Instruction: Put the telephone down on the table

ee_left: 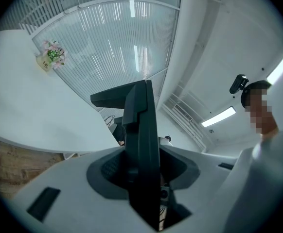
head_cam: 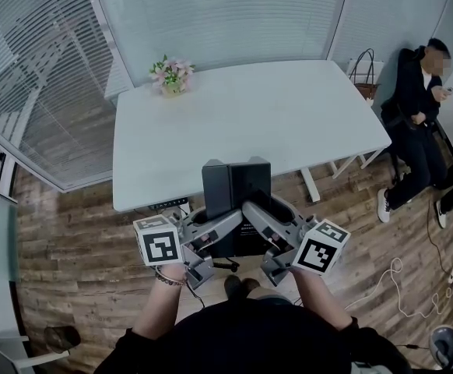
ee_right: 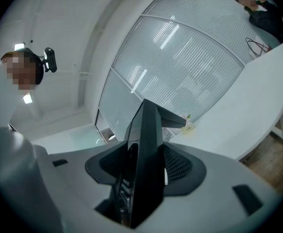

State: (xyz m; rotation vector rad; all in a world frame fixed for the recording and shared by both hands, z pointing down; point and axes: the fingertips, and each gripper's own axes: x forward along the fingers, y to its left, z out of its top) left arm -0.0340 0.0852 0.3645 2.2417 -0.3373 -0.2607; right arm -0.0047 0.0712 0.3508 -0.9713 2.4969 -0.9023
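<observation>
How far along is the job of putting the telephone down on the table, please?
Done: the telephone is picked up, gripped by the left claw and right claw. In hand: it hangs at the near edge of the white table. Left: set it down there and release.

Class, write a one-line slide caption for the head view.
Left gripper and right gripper hold a black telephone near the white table.

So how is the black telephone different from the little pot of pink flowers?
The black telephone is dark, boxy and bigger; the pot of pink flowers is small and colourful. The telephone hangs in the air, clamped by the left gripper and right gripper; the flowers stand on the white table, at its far left corner.
</observation>
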